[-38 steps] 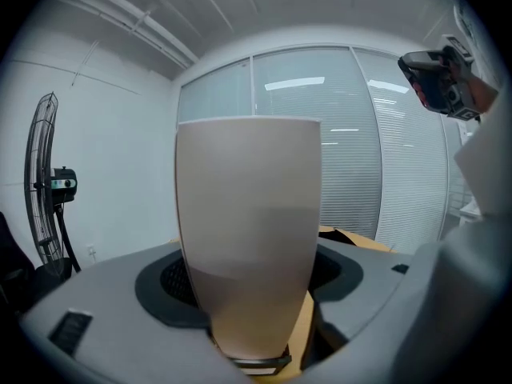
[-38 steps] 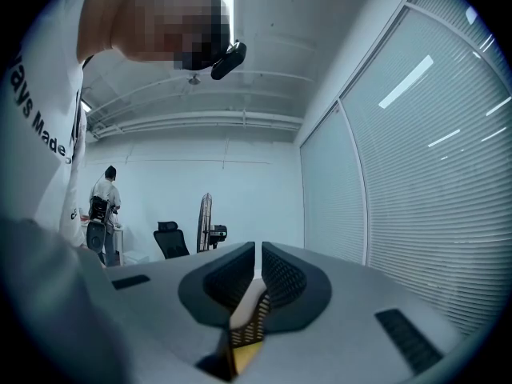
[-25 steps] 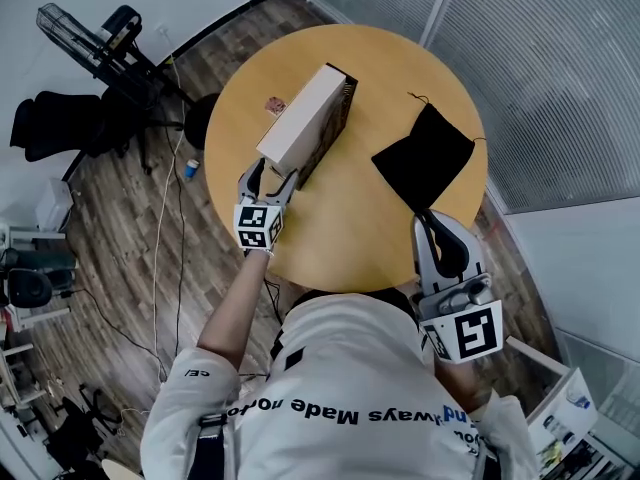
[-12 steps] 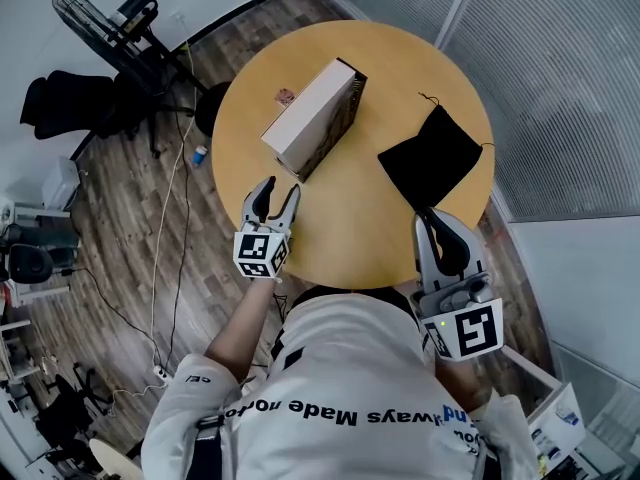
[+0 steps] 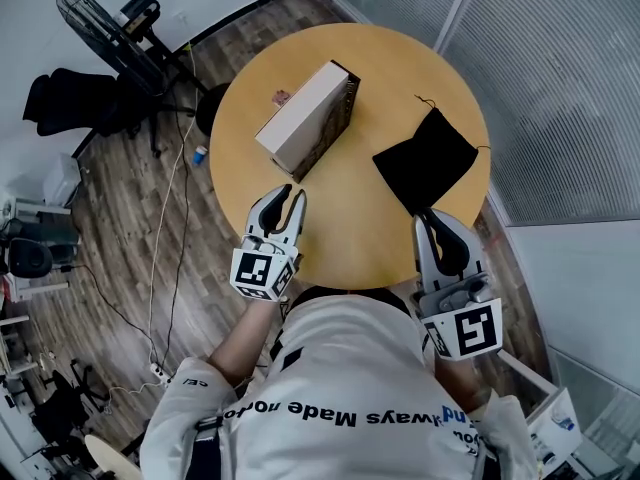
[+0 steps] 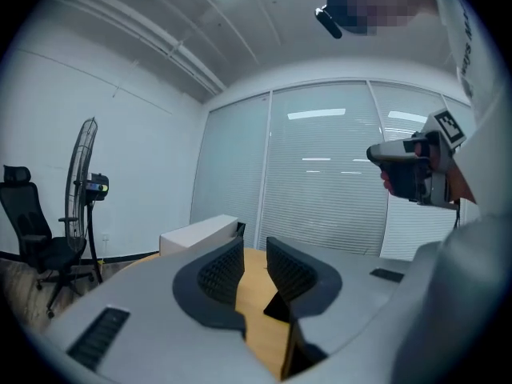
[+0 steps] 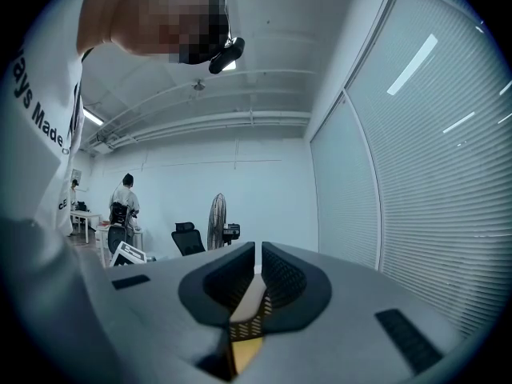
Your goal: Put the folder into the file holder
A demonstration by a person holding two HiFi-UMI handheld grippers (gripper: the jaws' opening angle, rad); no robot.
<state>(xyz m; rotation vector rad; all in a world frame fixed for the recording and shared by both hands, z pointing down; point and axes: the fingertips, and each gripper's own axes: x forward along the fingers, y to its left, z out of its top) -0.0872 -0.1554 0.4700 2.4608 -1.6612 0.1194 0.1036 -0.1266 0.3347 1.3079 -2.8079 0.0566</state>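
Wood-toned and round, the worktop (image 5: 352, 223) carries the pale folder (image 5: 298, 120), which lies as a long block with the dark mesh file holder (image 5: 346, 96) showing along its far side and end. Whether the folder is fully seated in the holder cannot be told. A small reddish item (image 5: 281, 96) lies just beside the file holder on its left, close to the worktop's rim. A black pouch (image 5: 425, 163) lies flat well to the right of the file holder, with bare wood between the two.

On the person's side of the file holder, the left gripper (image 5: 292, 194) hovers above the near-left rim of the worktop, apart from the holder's near end. Its jaws are closing, a clear gap shows between the ribbed pads, and only bare wood is seen through it. The right gripper (image 5: 432, 218) sits well to the right of the file holder, just this side of the pouch's near corner and over the worktop's near-right rim. Its jaws are drawn almost together with a mere sliver between them, grasping nothing.

Open wood stretches from the file holder toward the person. Left of the file holder, beyond the rim, a plank floor (image 5: 130, 228) holds a standing fan (image 5: 100, 23), a black chair (image 5: 70, 103) and loose cables. Right of it, a glass wall with blinds (image 5: 560, 78) runs near the worktop's edge.
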